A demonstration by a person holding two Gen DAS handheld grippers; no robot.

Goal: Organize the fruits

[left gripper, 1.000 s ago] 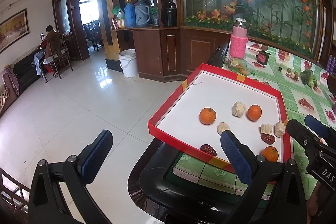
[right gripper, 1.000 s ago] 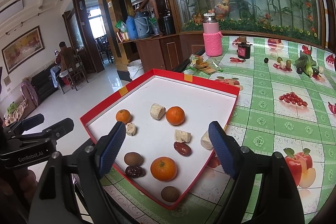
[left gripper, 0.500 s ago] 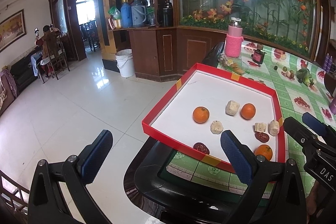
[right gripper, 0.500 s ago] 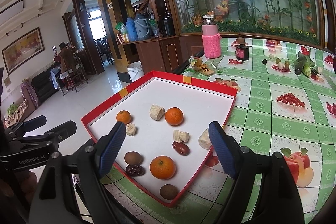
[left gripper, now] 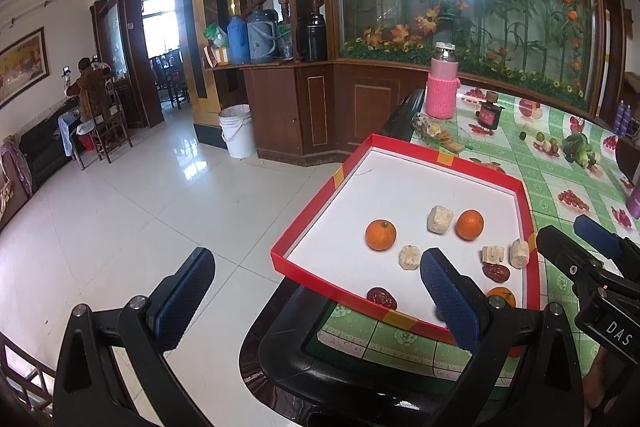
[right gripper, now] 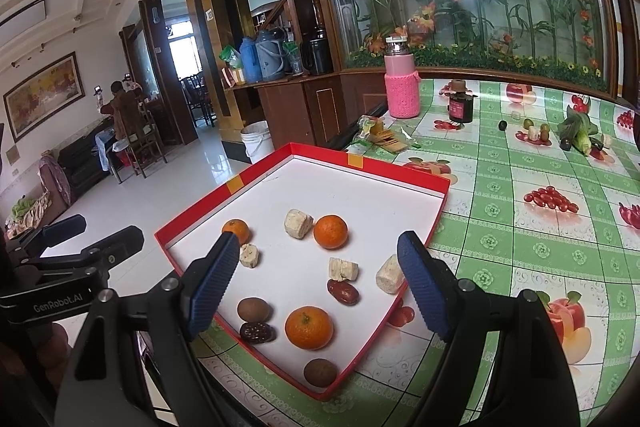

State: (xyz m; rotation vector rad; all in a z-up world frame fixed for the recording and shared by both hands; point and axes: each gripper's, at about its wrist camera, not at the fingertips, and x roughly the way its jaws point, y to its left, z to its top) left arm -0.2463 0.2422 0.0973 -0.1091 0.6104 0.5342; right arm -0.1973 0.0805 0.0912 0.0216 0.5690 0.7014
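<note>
A shallow red tray [right gripper: 360, 163] with a white floor lies on the table's near corner. In it are three oranges [right gripper: 330, 231], several pale cake chunks [right gripper: 298, 223], red dates [right gripper: 343, 291] and two brown round fruits [right gripper: 253, 309]. My right gripper [right gripper: 316, 239] hangs open above the tray's near half, nothing between its blue pads. My left gripper [left gripper: 316, 259] is open and empty too, off the tray's left corner, partly over the floor. In the left wrist view its right finger hides part of the nearest orange [left gripper: 502, 297].
Behind the tray stand a pink-sleeved flask [right gripper: 401, 91], a dark jar [right gripper: 460, 105] and snack packets [right gripper: 380, 137]. Small fruits and greens [right gripper: 576, 131] lie far right. The table's black rim [left gripper: 280, 347] drops to tiled floor with a white bucket [left gripper: 236, 131]. A person [left gripper: 90, 99] sits far left.
</note>
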